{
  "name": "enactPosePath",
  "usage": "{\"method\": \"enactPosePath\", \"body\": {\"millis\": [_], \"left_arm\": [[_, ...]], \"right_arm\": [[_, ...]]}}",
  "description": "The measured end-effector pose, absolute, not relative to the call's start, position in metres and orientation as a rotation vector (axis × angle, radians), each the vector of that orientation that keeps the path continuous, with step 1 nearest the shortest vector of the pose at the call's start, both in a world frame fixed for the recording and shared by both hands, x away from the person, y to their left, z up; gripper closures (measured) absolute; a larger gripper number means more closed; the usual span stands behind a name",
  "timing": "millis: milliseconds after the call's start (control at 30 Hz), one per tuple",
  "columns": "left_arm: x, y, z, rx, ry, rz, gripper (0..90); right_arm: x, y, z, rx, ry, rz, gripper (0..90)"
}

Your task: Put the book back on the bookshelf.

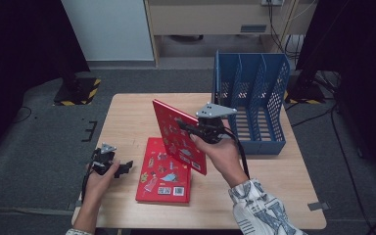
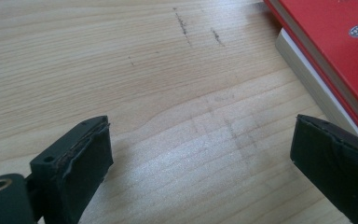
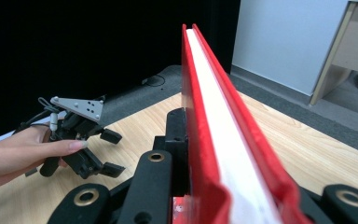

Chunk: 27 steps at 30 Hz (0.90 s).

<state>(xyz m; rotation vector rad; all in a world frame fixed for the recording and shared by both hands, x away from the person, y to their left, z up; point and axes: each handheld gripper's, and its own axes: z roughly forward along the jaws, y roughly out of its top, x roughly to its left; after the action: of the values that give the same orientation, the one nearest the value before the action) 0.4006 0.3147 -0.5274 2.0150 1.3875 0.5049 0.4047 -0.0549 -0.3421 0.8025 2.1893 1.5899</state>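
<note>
My right gripper (image 1: 192, 131) pinches a thin red hardcover book (image 1: 178, 135) upright above the wood-grain table (image 1: 127, 112); my left gripper (image 2: 200, 149) rests spread beside another flat book (image 1: 164, 171).

The desk (image 2: 135, 93) is pale, matt wood grain with faint scuffs. The held red book (image 3: 228, 154) has a smooth cover and white paper pages. The file rack (image 1: 254, 98) looks like perforated blue plastic; the jaw pads (image 2: 88, 163) are matt black, perhaps rubber.
</note>
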Motion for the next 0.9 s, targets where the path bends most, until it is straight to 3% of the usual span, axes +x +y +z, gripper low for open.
{"method": "enactPosePath", "body": {"millis": [900], "left_arm": [[0.399, 0.312, -0.536, 2.042, 1.366, 0.55, 0.0]], "right_arm": [[0.38, -0.1, -0.345, 0.832, 2.16, 1.597, 79.2]]}}
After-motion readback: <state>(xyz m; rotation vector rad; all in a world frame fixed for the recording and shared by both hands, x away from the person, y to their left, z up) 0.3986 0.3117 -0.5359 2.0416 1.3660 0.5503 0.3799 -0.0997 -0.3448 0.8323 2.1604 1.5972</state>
